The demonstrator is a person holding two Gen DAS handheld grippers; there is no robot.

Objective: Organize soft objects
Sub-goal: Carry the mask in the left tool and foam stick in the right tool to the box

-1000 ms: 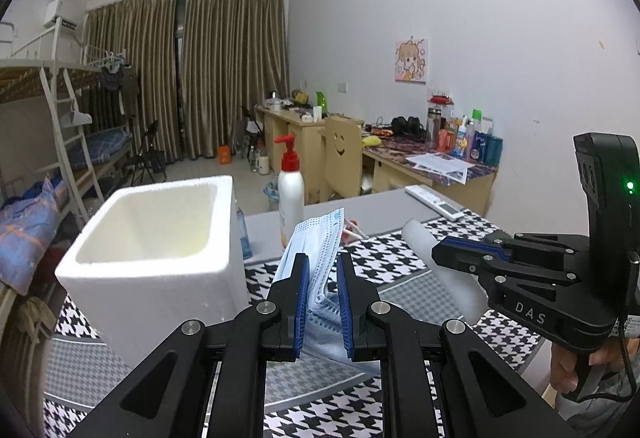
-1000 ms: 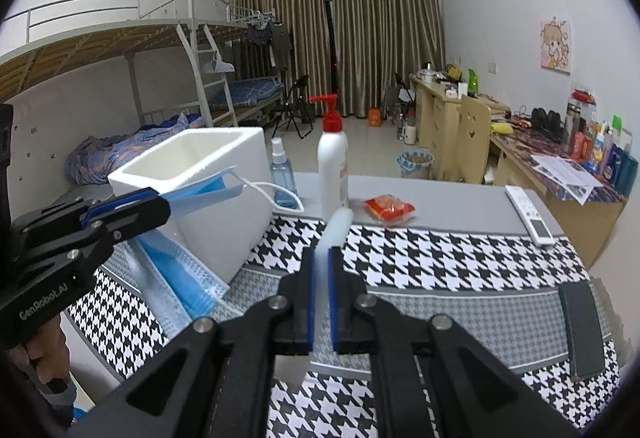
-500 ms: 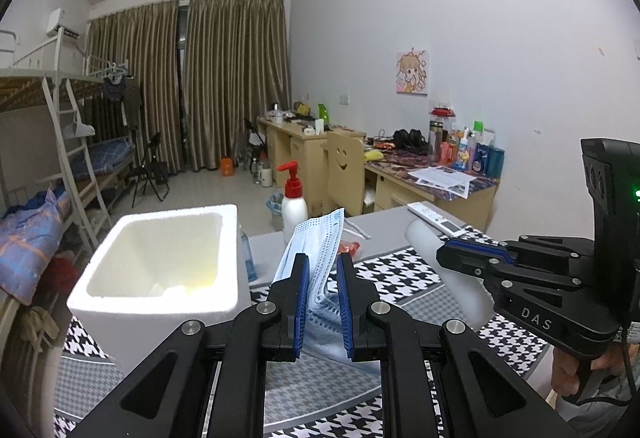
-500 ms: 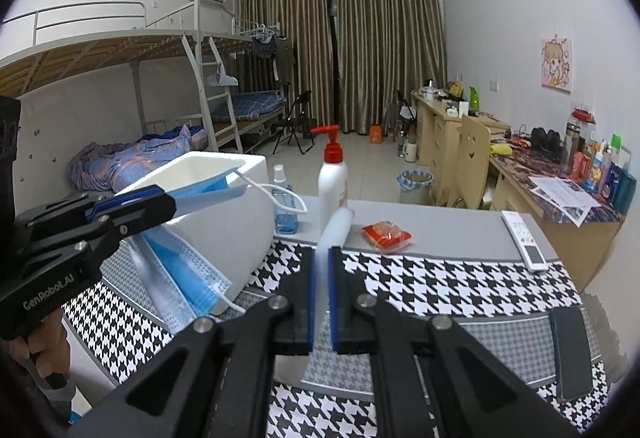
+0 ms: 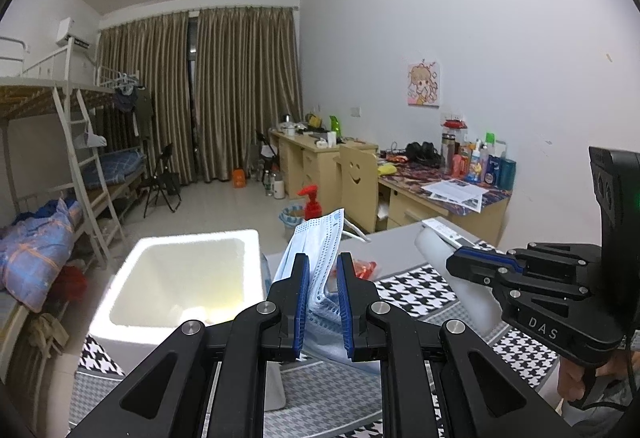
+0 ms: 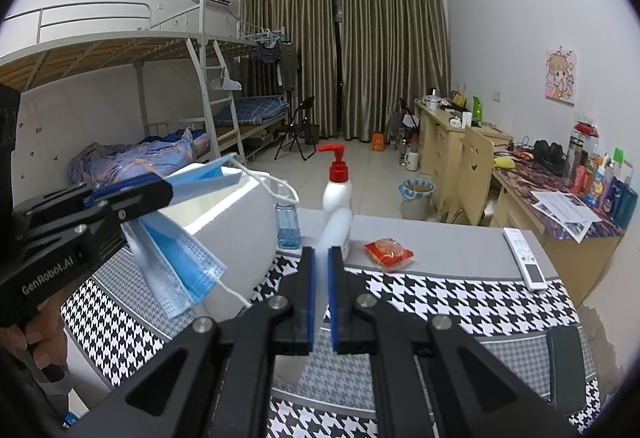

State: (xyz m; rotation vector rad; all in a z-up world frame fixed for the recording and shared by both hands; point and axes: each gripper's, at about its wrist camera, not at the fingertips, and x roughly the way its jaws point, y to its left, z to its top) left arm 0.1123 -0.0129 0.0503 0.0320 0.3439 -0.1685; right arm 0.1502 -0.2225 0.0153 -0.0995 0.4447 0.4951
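Note:
My left gripper (image 5: 323,264) is shut on a bunch of blue face masks (image 5: 320,250), held in the air just right of an open white foam box (image 5: 180,278). From the right wrist view the masks (image 6: 176,258) hang from the left gripper (image 6: 132,194) beside the box (image 6: 236,222). My right gripper (image 6: 321,258) is shut on a translucent white soft sheet (image 6: 330,234), raised above the table; in the left wrist view this sheet (image 5: 448,270) sticks out of the right gripper (image 5: 460,262).
The checked tablecloth (image 6: 440,294) carries a red-capped pump bottle (image 6: 338,202), a small blue bottle (image 6: 287,226), a red snack packet (image 6: 388,252), a white remote (image 6: 524,258) and a black phone (image 6: 566,370). Bunk beds stand left, desks right.
Both grippers have risen with their loads. The foam box and the table now sit lower in both views, and more of the box's inside shows.

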